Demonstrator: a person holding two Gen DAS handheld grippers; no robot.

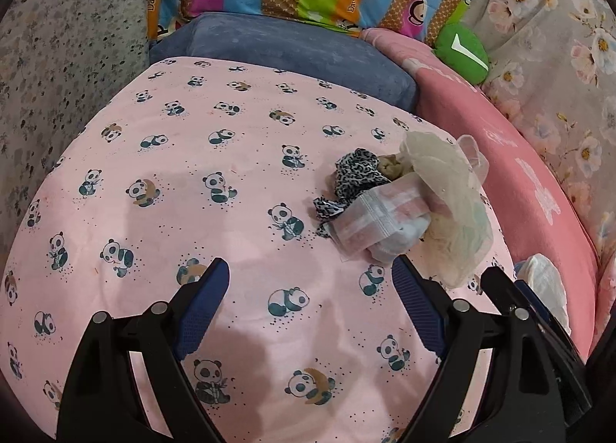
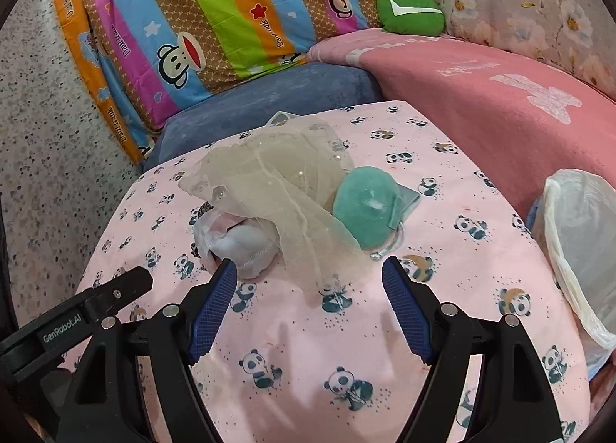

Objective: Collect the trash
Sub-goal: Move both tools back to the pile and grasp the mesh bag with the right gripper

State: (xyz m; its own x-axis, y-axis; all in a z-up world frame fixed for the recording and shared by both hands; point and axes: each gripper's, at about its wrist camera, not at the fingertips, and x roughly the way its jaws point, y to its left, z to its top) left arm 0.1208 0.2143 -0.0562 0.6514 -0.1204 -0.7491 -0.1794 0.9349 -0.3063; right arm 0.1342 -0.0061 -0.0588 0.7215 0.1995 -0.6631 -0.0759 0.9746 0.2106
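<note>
Trash pile (image 2: pixel 269 208) sits on the pink panda sheet (image 2: pixel 385 366), toward the edge that meets the blue cushion (image 2: pixel 269 96). It's a clump: beige mesh fabric (image 2: pixel 277 181) draped over the top, a teal cap-like thing (image 2: pixel 365 204) on the bin side, a white-pink padded wrapper (image 2: pixel 238 243) on the side away from the bin, and a leopard-print scrap (image 1: pixel 354 173) behind that.

Bin with a white liner (image 2: pixel 577 243) stands off the sheet edge, well apart from the pile, beside the pink blanket (image 2: pixel 481 96).

Right gripper (image 2: pixel 310 304) hangs just short of the pile, jaws spread wide, nothing in them. Its two tips straddle the trailing hem of the mesh. Left gripper (image 1: pixel 312 302) is also wide open and empty; its bin-side finger (image 1: pixel 415 304) is close to the padded wrapper, though I can't tell if it touches.

Looks like the grab step is up, none of it collected yet.

How I'd do it:
- Take the mesh first with the right. It lies on top, so pulling anything under it would drag the lot.
- Bite where the mesh bunches over the wrapper, not the thin hem, which likely slips out of the pads.
- Lift straight up and check that the teal piece isn't snagged before swinging to the bin.
- Left can pin or pick the wrapper so the pile doesn't scatter.
- Sheet is soft, so don't close low or you'll pinch it too.
</note>
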